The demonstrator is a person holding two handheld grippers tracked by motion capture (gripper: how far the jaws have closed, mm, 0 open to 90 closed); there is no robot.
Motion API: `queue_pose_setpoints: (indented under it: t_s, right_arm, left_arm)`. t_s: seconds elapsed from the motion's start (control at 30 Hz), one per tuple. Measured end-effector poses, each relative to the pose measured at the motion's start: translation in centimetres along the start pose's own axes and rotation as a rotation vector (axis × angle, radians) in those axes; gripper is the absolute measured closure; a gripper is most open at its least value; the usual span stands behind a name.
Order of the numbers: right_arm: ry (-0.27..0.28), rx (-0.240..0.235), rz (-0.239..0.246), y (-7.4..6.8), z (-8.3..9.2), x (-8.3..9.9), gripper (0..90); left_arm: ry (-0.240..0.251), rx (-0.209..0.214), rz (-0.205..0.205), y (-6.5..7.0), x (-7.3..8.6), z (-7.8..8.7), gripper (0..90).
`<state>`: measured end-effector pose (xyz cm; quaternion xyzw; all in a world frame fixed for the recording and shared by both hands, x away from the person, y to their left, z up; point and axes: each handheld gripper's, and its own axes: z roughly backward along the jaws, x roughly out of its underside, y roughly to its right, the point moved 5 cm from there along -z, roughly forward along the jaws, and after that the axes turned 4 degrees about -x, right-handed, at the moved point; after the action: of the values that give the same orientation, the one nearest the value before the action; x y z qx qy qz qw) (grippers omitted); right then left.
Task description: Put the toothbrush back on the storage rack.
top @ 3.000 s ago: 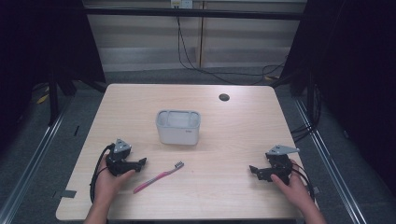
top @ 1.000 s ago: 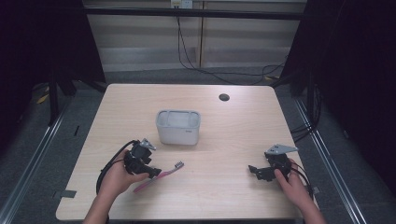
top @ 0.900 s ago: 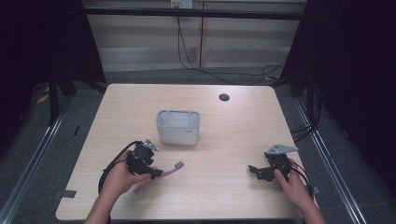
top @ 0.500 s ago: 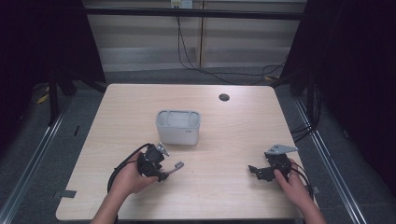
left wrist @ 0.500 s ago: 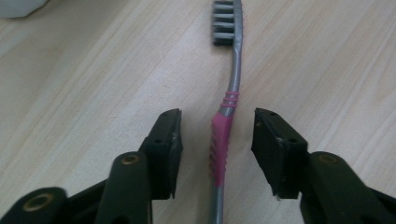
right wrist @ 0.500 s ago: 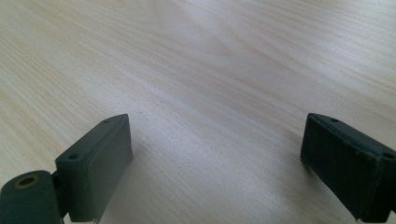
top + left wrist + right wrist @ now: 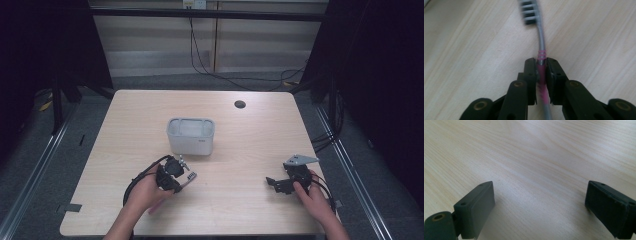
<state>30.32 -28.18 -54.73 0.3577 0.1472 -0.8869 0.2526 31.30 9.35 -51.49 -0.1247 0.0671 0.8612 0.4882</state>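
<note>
L fingers (image 7: 531, 75) pinch toothbrush (image 7: 541, 62), R gripper (image 7: 539, 210) wide; pale wood table (image 7: 260, 140), dark room

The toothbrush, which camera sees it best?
The left gripper view: the toothbrush is close up, pink handle pinched in the left tool, bristles ahead on the table. The high view shows it small, partly under the hand. The right gripper view looks at bare wood.
</note>
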Motion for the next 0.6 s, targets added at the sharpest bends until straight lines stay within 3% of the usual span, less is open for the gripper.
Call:
queue_pose_setpoints:
  t_s: [0.07, 0.13, 0.5, 0.6]
  right_arm:
    - [-0.001, 0.0, -0.001, 0.0, 0.0, 0.0, 8.4]
    - [-0.001, 0.0, 0.0, 0.0, 0.0, 0.0, 8.4]
    - [-0.001, -0.003, -0.001, 0.0, 0.0, 0.0, 8.4]
    - [-0.001, -0.003, -0.001, 0.0, 0.0, 0.0, 8.4]
  left_arm:
    - [0.005, -0.002, 0.0, 0.1, -0.1, 0.0, 79.8]
    - [0.018, 0.024, 0.009, 0.2, -0.1, -0.1, 79.9]
    - [0.083, 0.019, 0.023, -0.2, -0.3, 1.0, 80.0]
    - [0.122, 0.018, 0.039, -0.4, -0.4, 1.7, 80.0]
